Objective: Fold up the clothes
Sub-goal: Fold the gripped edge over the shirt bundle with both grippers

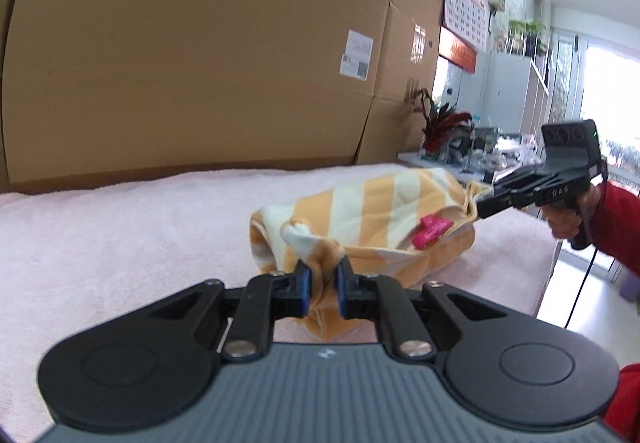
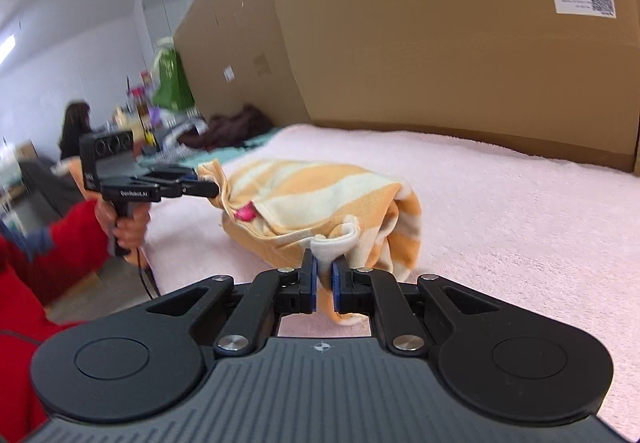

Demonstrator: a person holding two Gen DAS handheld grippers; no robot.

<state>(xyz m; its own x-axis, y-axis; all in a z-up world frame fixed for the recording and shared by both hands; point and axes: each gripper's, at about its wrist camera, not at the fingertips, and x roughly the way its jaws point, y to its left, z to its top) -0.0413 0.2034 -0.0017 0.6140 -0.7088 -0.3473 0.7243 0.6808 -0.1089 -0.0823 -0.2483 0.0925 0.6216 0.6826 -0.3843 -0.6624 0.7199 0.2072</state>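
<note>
We saw one garment (image 1: pixel 360 227), striped orange and cream with a single pink tag (image 1: pixel 430 231), bunched in a loose heap on the pink towelling surface (image 1: pixel 120 235). Two grippers held it, one at each end. The left gripper (image 1: pixel 322 285), seen from its own camera, had its two blue-padded fingers (image 1: pixel 304 287) drawn close together with a fold of the striped cloth pinched between them. The right gripper (image 2: pixel 324 283) likewise had its two fingers nearly closed, a cream hem of the garment caught between the pads. In each view the other tool showed from the side: the right gripper at the cloth's far corner in the left view, and the left gripper at the opposite corner in the right view, each clamped onto fabric. A hand (image 1: pixel 568 219) in a red sleeve (image 1: pixel 620 219) gripped the handle. Two large cardboard boxes (image 1: pixel 200 43) stood against the far edge of the surface. One person (image 2: pixel 74 131) sat blurred in the background.
</note>
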